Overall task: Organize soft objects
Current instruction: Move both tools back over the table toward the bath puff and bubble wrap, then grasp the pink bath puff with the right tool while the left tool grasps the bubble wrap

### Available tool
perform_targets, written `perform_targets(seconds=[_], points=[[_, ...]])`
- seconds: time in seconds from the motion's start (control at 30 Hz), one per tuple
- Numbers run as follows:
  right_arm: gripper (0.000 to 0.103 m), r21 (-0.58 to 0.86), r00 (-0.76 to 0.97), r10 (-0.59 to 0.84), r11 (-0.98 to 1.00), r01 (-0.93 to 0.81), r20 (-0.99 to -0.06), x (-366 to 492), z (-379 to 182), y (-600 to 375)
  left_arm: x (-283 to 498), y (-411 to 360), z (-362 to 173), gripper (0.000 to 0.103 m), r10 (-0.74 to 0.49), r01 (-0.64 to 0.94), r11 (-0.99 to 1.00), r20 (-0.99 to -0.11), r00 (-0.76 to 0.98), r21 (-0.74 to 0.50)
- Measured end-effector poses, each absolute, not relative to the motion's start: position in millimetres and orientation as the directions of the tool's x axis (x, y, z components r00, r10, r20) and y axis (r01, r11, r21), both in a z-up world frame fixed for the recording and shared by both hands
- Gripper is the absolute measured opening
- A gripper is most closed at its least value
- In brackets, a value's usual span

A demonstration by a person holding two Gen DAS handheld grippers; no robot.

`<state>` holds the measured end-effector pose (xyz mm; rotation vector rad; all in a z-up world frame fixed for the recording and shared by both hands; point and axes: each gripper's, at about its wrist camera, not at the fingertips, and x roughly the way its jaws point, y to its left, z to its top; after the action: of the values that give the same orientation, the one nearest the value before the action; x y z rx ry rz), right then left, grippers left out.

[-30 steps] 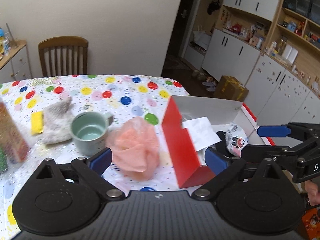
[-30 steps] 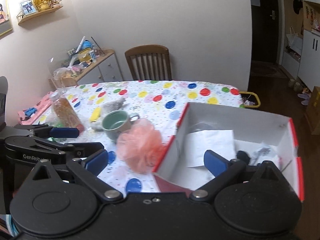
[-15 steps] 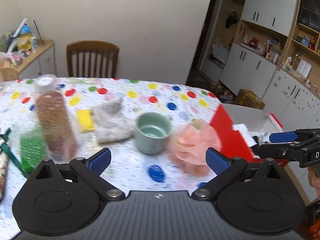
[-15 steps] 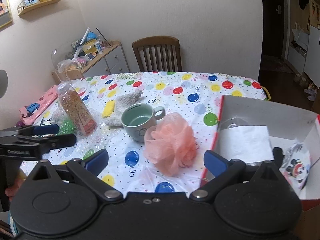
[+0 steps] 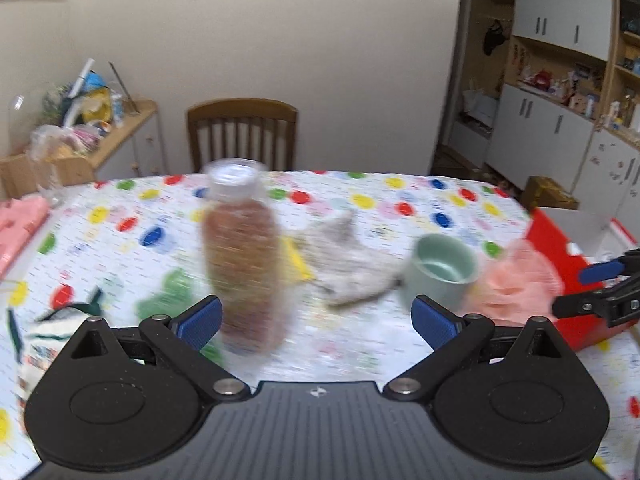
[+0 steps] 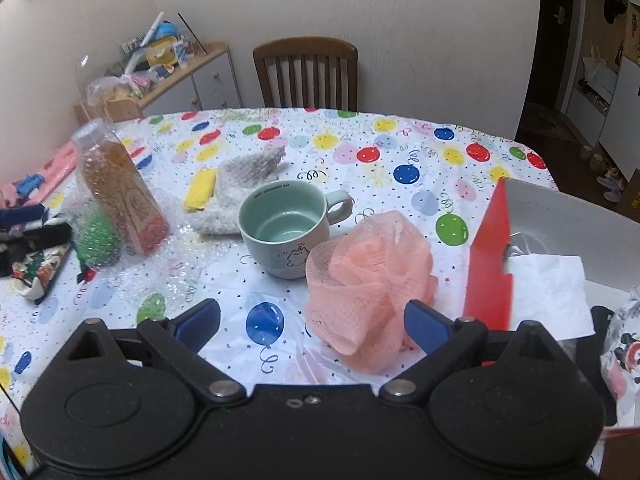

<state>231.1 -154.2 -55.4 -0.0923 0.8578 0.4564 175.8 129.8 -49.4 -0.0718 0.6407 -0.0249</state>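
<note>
**Collision and Snag Hazards at the Approach Stage**

Both tongs are spread wide and nothing is pinched. The right gripper is held low over the near edge of the table, with the pink mesh pouf just beyond its right fingertip. The pouf rests on the balloon-print tablecloth, touching the green mug on its far left and close to the red box on its right.

The left gripper is aimed at the amber bottle, which stands upright. The left view is blurred.

Hazards:
- The mug is likely to be nudged or tipped if the pouf is closed on carelessly.
- The mesh may be snagged on the box wall during transfer.
- The tall bottle may be toppled if it is brushed by a fingertip.
- The grey knitted cloth, lying far of the mug, may be dragged together with the yellow item beside it.
</note>
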Motion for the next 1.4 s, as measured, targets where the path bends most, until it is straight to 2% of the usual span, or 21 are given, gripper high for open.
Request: perform_targets(seconds=[0.23, 0.67, 0.8, 0.93, 1.07, 1.1, 1.17, 1.23, 1.3, 1.33, 1.37, 1.4], points=[[0.098, 0.075, 0.558, 0.304, 0.915, -0.396, -0.772, 250, -69, -140, 197, 182, -57, 0.102, 0.039, -0.057, 0.998, -0.602, 0.797, -0.012], [0.098, 0.027, 0.534, 0.233, 0.931, -0.364, -0.813, 279, -92, -126, 239, 199, -104, 0.101, 0.011, 0.038, 0.998, -0.691, 0.723, 0.055], [0.089, 0.005, 0.529, 0.202, 0.937, -0.35, -0.824, 284, -101, -123, 243, 191, -113, 0.1, 0.008, 0.062, 0.995, -0.702, 0.712, 0.074], [0.077, -0.01, 0.519, 0.178, 0.941, -0.339, -0.836, 289, -107, -124, 243, 182, -119, 0.084, 0.008, 0.088, 0.991, -0.703, 0.711, 0.1], [0.063, -0.036, 0.521, 0.15, 0.943, -0.33, -0.84, 290, -110, -125, 242, 176, -124, 0.058, 0.017, 0.095, 0.989, -0.715, 0.699, 0.116], [0.056, -0.042, 0.521, 0.144, 0.943, -0.329, -0.841, 289, -111, -125, 242, 175, -126, 0.055, 0.02, 0.094, 0.989, -0.72, 0.694, 0.118], [0.049, -0.057, 0.523, 0.129, 0.944, -0.324, -0.843, 290, -112, -126, 243, 174, -128, 0.039, 0.031, 0.089, 0.988, -0.727, 0.686, 0.127], [0.037, -0.058, 0.528, 0.127, 0.946, -0.32, -0.84, 289, -111, -128, 242, 172, -129, 0.033, 0.038, 0.089, 0.987, -0.73, 0.682, 0.134], [0.032, -0.055, 0.53, 0.127, 0.948, -0.314, -0.838, 288, -110, -130, 242, 172, -129, 0.029, 0.037, 0.087, 0.988, -0.732, 0.68, 0.131], [0.028, -0.051, 0.532, 0.129, 0.949, -0.312, -0.837, 287, -109, -131, 241, 171, -129, 0.021, 0.036, 0.086, 0.988, -0.732, 0.68, 0.129], [0.026, -0.05, 0.534, 0.13, 0.95, -0.309, -0.835, 286, -109, -132, 241, 171, -128, 0.017, 0.035, 0.083, 0.989, -0.732, 0.681, 0.124], [0.023, -0.049, 0.537, 0.13, 0.951, -0.306, -0.833, 285, -108, -133, 240, 170, -127, 0.017, 0.035, 0.078, 0.99, -0.73, 0.683, 0.121]])
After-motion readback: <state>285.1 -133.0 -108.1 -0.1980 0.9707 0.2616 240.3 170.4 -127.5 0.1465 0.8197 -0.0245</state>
